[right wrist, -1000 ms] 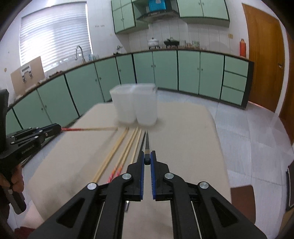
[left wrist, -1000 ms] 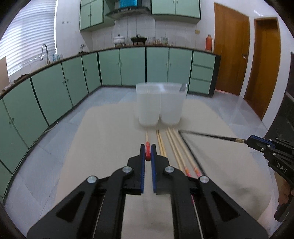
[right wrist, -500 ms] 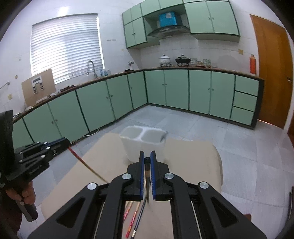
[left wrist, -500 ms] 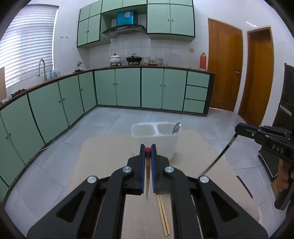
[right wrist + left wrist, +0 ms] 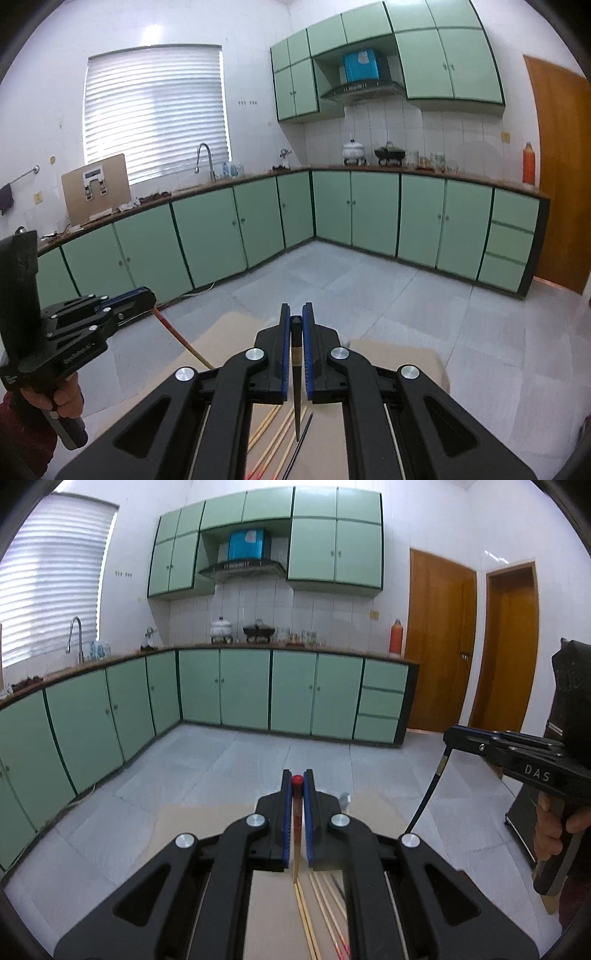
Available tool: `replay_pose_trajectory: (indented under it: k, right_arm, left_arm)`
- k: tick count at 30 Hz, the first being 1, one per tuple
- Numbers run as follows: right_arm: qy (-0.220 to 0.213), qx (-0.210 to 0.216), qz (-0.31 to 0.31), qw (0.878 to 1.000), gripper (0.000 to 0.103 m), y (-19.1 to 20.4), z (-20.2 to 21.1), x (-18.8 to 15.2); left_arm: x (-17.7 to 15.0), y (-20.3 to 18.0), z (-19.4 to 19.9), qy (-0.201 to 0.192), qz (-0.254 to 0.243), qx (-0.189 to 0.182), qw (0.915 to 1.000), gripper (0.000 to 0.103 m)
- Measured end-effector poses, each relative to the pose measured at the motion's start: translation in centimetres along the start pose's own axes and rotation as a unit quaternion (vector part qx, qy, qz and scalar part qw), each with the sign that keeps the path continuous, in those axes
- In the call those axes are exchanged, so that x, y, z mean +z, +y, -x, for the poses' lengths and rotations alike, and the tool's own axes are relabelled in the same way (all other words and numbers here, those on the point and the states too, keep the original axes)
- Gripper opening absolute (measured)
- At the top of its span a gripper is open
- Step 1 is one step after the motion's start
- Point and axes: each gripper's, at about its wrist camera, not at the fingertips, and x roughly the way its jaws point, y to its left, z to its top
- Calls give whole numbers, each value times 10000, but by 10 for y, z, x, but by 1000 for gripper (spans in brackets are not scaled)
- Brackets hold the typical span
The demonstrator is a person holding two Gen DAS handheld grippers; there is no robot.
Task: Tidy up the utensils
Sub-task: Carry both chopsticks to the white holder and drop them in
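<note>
My left gripper (image 5: pixel 297 777) is shut on a wooden chopstick with a red end (image 5: pixel 296 812), held high with its tip hanging down over the table. My right gripper (image 5: pixel 295 317) is shut on a black chopstick (image 5: pixel 296 387) that also hangs tip down. The right gripper shows in the left wrist view (image 5: pixel 448 734), its black chopstick (image 5: pixel 424 797) slanting down. The left gripper shows in the right wrist view (image 5: pixel 149 295) with the red-ended chopstick (image 5: pixel 177 336). Several more chopsticks (image 5: pixel 325 915) lie on the beige table (image 5: pixel 207 830). The white holder is hidden behind the fingers.
A spoon tip (image 5: pixel 345 797) peeks beside my left gripper's right finger. Green kitchen cabinets (image 5: pixel 258 694) run along the far walls across a grey tiled floor (image 5: pixel 207 760). Wooden doors (image 5: pixel 439 642) stand at the right.
Both grippers have lifted and tilted upward, each carrying its chopstick off the table. The white holder has dropped out of sight behind the fingers.
</note>
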Motion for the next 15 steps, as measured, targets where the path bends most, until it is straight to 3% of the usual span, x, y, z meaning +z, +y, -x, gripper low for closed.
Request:
replay_pose_trajectory:
  k: [8, 15]
  right_arm:
    - [-461, -115, -23, 9989, 6, -8, -20, 52]
    - [-510, -259, -65, 9983, 6, -17, -64, 71]
  left_arm:
    - [46, -2, -27, -361, -68, 59, 9993, 5]
    - [58, -1, -71, -311, -65, 143, 9994, 5]
